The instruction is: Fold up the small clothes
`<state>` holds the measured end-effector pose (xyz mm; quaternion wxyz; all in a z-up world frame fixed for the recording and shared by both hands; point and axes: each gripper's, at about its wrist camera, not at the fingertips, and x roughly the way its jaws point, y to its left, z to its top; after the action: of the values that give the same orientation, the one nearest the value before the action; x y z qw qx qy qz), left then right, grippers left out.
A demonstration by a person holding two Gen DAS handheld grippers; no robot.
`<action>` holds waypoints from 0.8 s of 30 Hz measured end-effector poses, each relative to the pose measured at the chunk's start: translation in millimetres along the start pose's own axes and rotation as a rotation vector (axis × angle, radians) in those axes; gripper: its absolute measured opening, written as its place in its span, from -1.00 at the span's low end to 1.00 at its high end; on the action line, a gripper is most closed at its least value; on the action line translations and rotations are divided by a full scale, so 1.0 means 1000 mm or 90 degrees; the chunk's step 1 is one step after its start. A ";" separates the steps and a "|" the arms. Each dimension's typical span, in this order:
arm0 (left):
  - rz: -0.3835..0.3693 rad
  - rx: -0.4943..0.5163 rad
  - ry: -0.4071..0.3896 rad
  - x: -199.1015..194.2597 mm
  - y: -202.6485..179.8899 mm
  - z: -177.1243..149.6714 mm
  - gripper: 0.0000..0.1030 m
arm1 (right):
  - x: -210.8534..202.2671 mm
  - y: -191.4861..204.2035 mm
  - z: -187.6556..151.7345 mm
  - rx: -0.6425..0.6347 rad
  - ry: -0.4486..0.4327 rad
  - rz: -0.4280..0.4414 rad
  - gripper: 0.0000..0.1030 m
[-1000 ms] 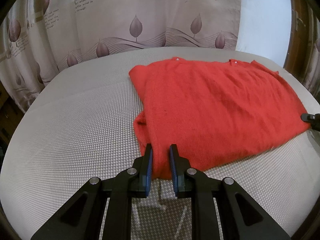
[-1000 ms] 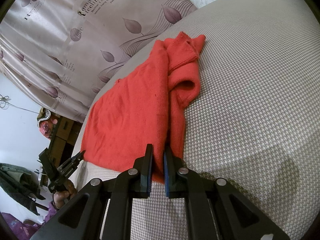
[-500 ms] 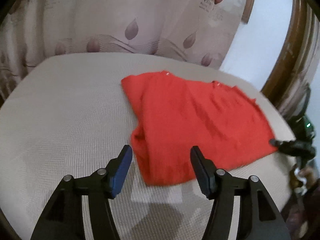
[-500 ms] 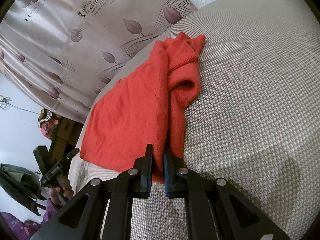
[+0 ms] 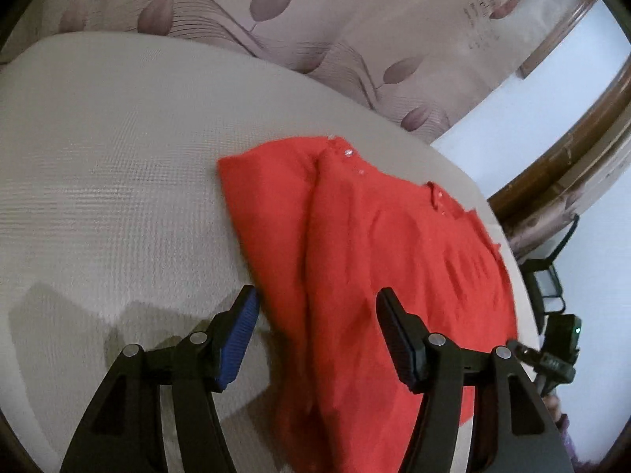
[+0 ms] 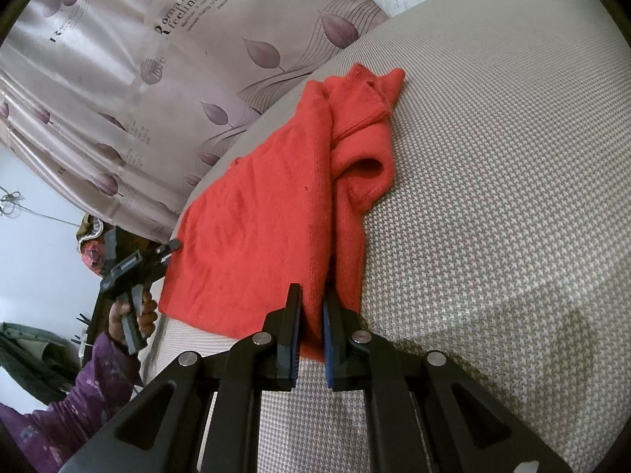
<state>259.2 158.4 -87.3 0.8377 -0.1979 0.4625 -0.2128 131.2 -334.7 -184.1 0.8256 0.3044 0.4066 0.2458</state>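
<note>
Your red knitted garment point(image 5: 394, 276) lies spread on the beige woven cushion surface point(image 5: 118, 197), folded lengthwise so that one half overlaps the other, with a seam-like ridge running down it. In the left wrist view, small shiny buttons dot its far edge near the leaf-printed pink curtain point(image 5: 315, 39) that hangs behind the cushion.

Your left gripper point(image 5: 317, 327) hovers over the near part of the garment with its jaws standing wide apart. The blue-padded finger on the left sits over bare cushion just beside the cloth's edge, the other over the red fabric; neither pad presses on anything, so it holds nothing.

Your right gripper point(image 6: 312, 331) has its jaws drawn close together, pinching the near edge of the garment point(image 6: 256, 236) between the pads. From there the cloth runs away toward the curtain point(image 6: 177, 59), with a bunched sleeve or cuff lying on its right side, an open loop of fabric showing.

In the right wrist view, your left hand point(image 6: 134, 315), in a purple patterned sleeve point(image 6: 79, 394), grips the handle of the other tool beyond the garment's far corner, off the cushion's edge.
</note>
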 end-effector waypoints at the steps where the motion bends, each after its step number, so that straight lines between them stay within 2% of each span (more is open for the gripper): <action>1: -0.004 0.011 0.007 0.003 -0.002 0.001 0.21 | 0.000 0.002 -0.001 -0.003 -0.001 -0.005 -0.86; 3: 0.001 0.044 0.013 0.010 -0.009 0.004 0.21 | 0.002 0.011 -0.001 -0.021 -0.003 -0.032 -0.86; 6: 0.003 0.058 0.000 0.015 -0.015 0.004 0.18 | 0.007 0.033 -0.001 -0.082 -0.006 -0.110 -0.85; 7: 0.003 0.060 -0.005 0.014 -0.015 0.002 0.09 | 0.009 0.043 -0.002 -0.107 -0.007 -0.141 -0.79; 9: 0.011 0.067 -0.017 0.015 -0.014 0.000 -0.03 | 0.014 0.059 -0.005 -0.150 -0.010 -0.184 -0.54; 11: 0.006 0.062 -0.027 0.014 -0.011 -0.001 -0.07 | 0.016 0.070 -0.008 -0.182 -0.012 -0.216 0.02; 14: -0.003 0.051 -0.031 0.013 -0.006 -0.002 -0.10 | 0.020 0.090 -0.013 -0.247 -0.018 -0.291 0.33; 16: 0.000 0.056 -0.034 0.013 -0.007 -0.003 -0.11 | 0.021 0.098 -0.015 -0.274 -0.024 -0.337 0.37; 24: 0.006 0.060 -0.041 0.013 -0.009 -0.005 -0.11 | 0.016 0.107 -0.015 -0.310 -0.042 -0.399 0.38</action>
<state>260.1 143.6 -94.1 0.8615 -0.1629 0.4254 -0.2242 110.3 -245.3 -124.5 0.9214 -0.0312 0.3825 0.0614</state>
